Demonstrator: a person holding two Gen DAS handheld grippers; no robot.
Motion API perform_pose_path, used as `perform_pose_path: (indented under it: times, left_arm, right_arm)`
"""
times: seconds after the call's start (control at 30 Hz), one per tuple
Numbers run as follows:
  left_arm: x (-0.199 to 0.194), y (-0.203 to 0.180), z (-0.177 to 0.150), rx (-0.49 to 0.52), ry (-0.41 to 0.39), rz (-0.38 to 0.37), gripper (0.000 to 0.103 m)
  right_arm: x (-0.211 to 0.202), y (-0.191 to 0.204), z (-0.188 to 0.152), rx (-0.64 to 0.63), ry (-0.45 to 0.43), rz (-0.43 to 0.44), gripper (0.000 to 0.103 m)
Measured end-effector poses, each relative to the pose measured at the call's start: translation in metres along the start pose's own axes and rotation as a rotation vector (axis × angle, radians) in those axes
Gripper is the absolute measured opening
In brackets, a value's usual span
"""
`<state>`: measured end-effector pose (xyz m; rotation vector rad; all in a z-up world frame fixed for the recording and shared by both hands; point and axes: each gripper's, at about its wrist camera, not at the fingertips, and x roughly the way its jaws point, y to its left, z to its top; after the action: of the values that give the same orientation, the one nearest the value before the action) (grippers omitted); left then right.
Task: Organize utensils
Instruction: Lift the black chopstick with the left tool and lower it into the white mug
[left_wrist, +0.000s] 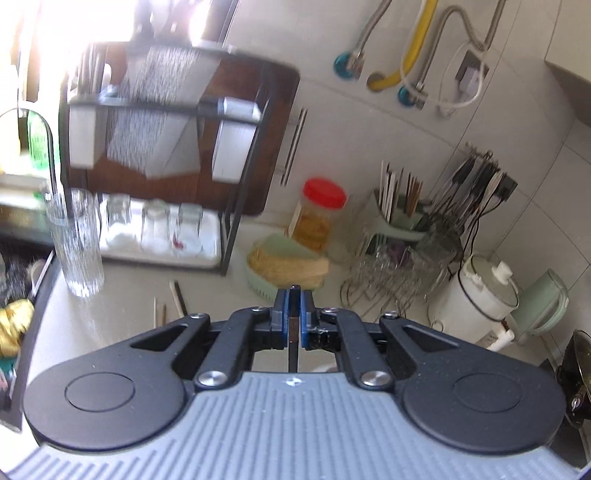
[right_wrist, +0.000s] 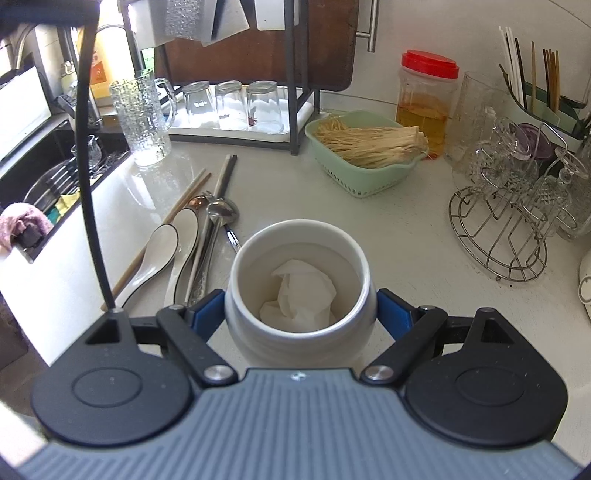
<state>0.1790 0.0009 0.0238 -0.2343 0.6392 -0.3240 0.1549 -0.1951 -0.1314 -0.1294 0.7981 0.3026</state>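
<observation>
1. chopstick (left_wrist: 292, 341): thin, stiff, light and slippery, pinched upright in my left gripper (left_wrist: 293, 317).
2. remaining utensils (right_wrist: 192, 240) lie near the worktop's (right_wrist: 388, 236) left edge.
3. right gripper (right_wrist: 301, 314) clamps the heavy, breakable white jar (right_wrist: 299, 328) by its sides.

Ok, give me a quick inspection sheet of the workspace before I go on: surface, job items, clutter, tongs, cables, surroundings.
Surface: pale countertop, sunlit at left.
Job's things: white jar with crumpled paper inside; two white spoons, metal spoons and chopsticks lying loose left of it.
Clutter: green basket of dried noodles, red-lidded jar, glass mug, wire glass rack.
Tongs: left tongs shut on a thin dark stick, probably a chopstick; right tongs clamped on the white jar.
Cables: black cable across the right view.
Surroundings: sink at left, dish rack with upturned glasses behind.
</observation>
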Motion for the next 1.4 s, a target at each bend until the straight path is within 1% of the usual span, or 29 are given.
perform_pose_path:
  times: [0.17,0.27,0.6,0.73,0.9,1.17,1.4]
  left_arm:
    - [-0.01,-0.013,0.025,0.041,-0.064,0.006,0.007]
    - [-0.013,-0.022,0.038,0.059,-0.09,-0.004,0.007]
    - [-0.009,-0.055,0.069,0.12,-0.135,-0.066,0.007]
    - [-0.004,-0.065,0.078,0.128,-0.15,-0.092,0.007]
    - [0.015,-0.077,0.074,0.155,-0.12,-0.119,0.007]
    - [0.062,-0.083,0.042,0.177,0.01,-0.121,0.007]
    - [0.09,-0.08,0.018,0.187,0.103,-0.114,0.007]
  right_arm:
    - [-0.001,-0.001,0.0,-0.005,-0.005,0.006,0.089]
    - [-0.001,-0.001,0.0,-0.006,-0.006,0.007,0.089]
    - [-0.001,-0.001,-0.001,-0.002,-0.016,0.007,0.089]
    - [-0.002,-0.001,-0.002,0.0,-0.022,0.007,0.089]
    - [-0.002,0.001,-0.003,0.006,-0.032,0.001,0.089]
    - [-0.002,0.0,-0.005,0.007,-0.044,0.0,0.089]
    - [-0.003,-0.001,-0.006,0.006,-0.053,0.001,0.089]
